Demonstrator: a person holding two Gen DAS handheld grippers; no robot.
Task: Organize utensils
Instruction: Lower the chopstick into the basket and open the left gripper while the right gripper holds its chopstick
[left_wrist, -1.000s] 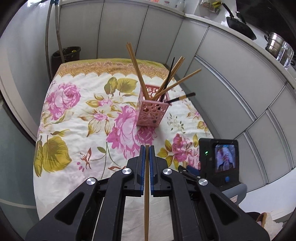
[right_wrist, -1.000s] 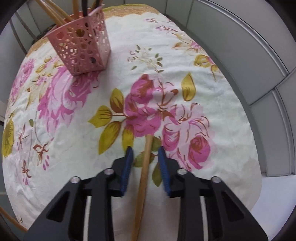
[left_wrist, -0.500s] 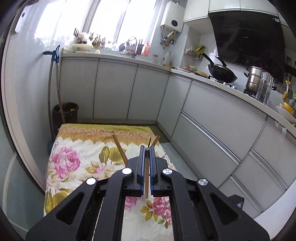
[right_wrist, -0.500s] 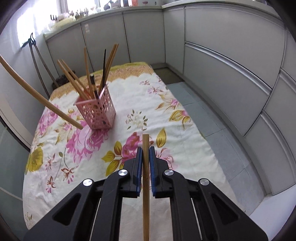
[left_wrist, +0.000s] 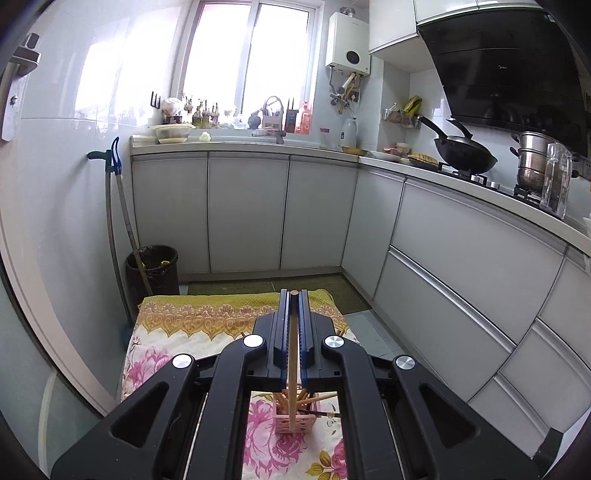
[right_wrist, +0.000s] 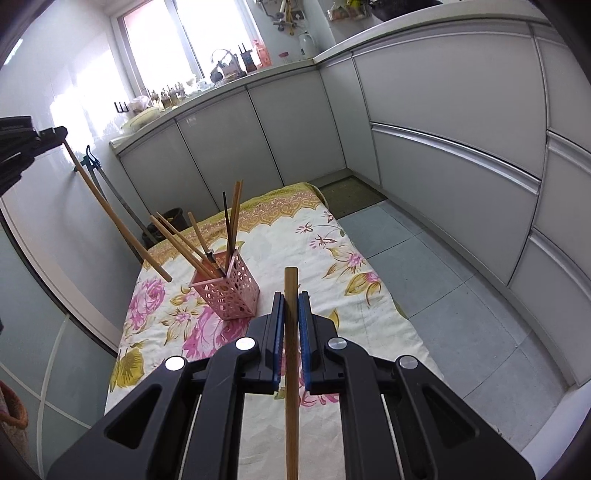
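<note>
My left gripper (left_wrist: 293, 295) is shut on a wooden chopstick (left_wrist: 293, 369) that hangs down above the pink perforated holder (left_wrist: 295, 421). The holder has several chopsticks in it. In the right wrist view the left gripper (right_wrist: 22, 147) is high at the left and its chopstick (right_wrist: 118, 218) slants down, its tip left of the holder (right_wrist: 231, 291). My right gripper (right_wrist: 291, 295) is shut on another wooden chopstick (right_wrist: 291, 369), raised above the floral cloth (right_wrist: 332, 280), to the right of the holder.
The floral cloth covers a low table on the kitchen floor. Grey cabinets (right_wrist: 443, 147) run along the back and right. A black bin (left_wrist: 152, 267) and a mop handle (left_wrist: 122, 236) stand at the far left corner.
My right gripper shut on its chopstick and lifted it off the cloth. My left gripper rose and tilted up, bringing its chopstick over the holder.
</note>
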